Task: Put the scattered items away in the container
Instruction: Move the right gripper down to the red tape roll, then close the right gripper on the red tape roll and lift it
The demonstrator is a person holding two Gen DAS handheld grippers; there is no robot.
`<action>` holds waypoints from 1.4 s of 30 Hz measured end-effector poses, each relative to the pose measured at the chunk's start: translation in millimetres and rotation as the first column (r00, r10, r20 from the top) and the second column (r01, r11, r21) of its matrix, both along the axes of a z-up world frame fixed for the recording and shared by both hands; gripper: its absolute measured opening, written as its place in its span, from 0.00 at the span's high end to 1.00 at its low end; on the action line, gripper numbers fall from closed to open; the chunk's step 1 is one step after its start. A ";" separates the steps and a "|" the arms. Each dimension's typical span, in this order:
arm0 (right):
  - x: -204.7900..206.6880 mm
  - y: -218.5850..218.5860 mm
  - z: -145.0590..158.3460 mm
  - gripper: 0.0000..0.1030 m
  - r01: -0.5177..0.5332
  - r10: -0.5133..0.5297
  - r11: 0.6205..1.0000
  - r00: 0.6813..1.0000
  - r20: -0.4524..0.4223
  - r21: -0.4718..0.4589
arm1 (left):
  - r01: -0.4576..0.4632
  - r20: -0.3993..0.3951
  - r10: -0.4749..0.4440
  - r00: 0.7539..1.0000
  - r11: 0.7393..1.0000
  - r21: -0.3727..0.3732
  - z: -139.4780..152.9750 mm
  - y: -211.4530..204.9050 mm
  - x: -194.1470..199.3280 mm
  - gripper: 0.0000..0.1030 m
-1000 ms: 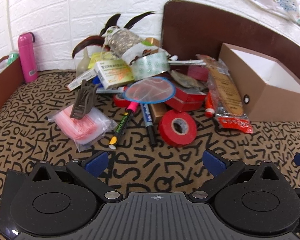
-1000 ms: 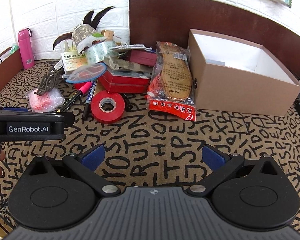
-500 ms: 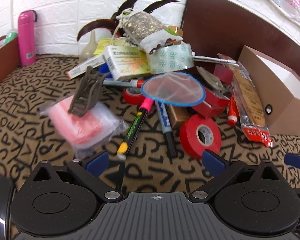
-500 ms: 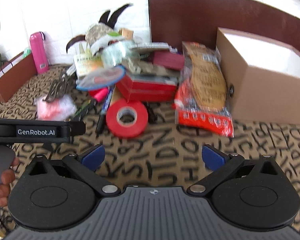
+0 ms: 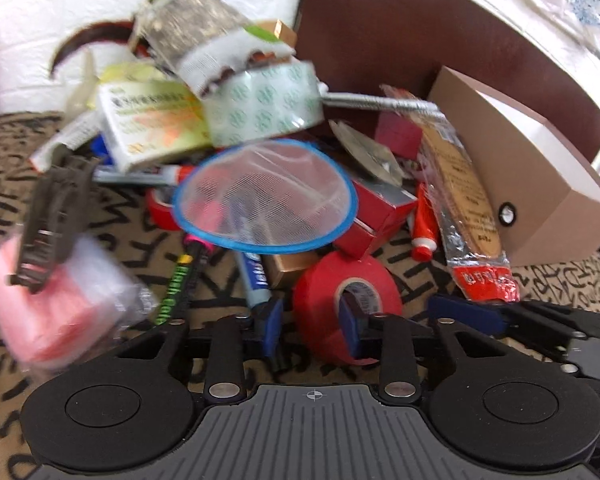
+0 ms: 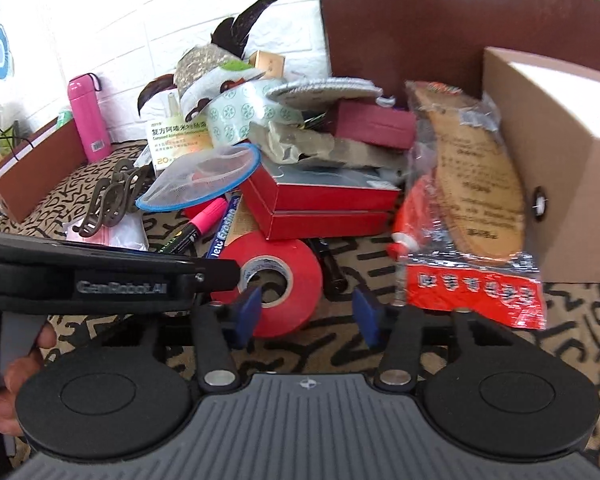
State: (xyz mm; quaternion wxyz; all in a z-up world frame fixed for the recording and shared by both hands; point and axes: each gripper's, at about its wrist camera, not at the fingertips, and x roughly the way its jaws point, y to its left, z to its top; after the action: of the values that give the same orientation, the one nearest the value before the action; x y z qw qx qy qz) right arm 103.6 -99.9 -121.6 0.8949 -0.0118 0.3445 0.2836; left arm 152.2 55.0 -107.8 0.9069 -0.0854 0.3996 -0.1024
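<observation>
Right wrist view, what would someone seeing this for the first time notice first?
A jumbled heap of clutter sits on the letter-patterned cloth, with a bright red tape roll lying flat at its near edge. The right hand-held gripper is down close in front of that roll. To the right stands an open cardboard box, with a packaged insole leaning against its side.

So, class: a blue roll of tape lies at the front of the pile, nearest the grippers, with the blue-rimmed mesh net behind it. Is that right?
Not quite. The roll of tape is red, not blue, as the right wrist view shows. The rest stands: it lies at the front of the pile, with the blue-rimmed mesh net behind it.
</observation>
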 end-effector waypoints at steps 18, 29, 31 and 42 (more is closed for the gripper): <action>-15.2 -15.2 1.2 0.99 -0.036 0.038 0.998 0.998 -0.049 0.053 | -0.040 -0.078 0.037 0.996 0.999 -0.031 -8.9 -7.5 -31.1 0.74; -74.0 -45.4 15.3 0.97 -0.067 0.071 0.995 0.996 -0.054 0.075 | -0.063 -0.136 0.049 0.989 0.993 -0.102 -11.2 -7.3 -90.8 0.74; -78.7 -43.8 16.8 0.91 -0.064 0.066 0.997 0.997 -0.039 0.053 | -0.076 -0.129 0.063 0.990 0.993 -0.093 -11.6 -6.5 -92.5 0.66; -71.6 -35.5 9.8 0.67 -0.045 0.045 0.999 0.998 -0.035 0.017 | -0.117 -0.113 0.105 0.988 0.988 -0.102 -13.5 10.0 -83.0 0.34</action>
State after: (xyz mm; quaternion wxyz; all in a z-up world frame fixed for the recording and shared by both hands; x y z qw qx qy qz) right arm 32.0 -135.4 -111.8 0.8821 -0.0075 0.3576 0.3066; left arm 69.2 65.0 -121.3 0.8824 -0.1622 0.4364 -0.0686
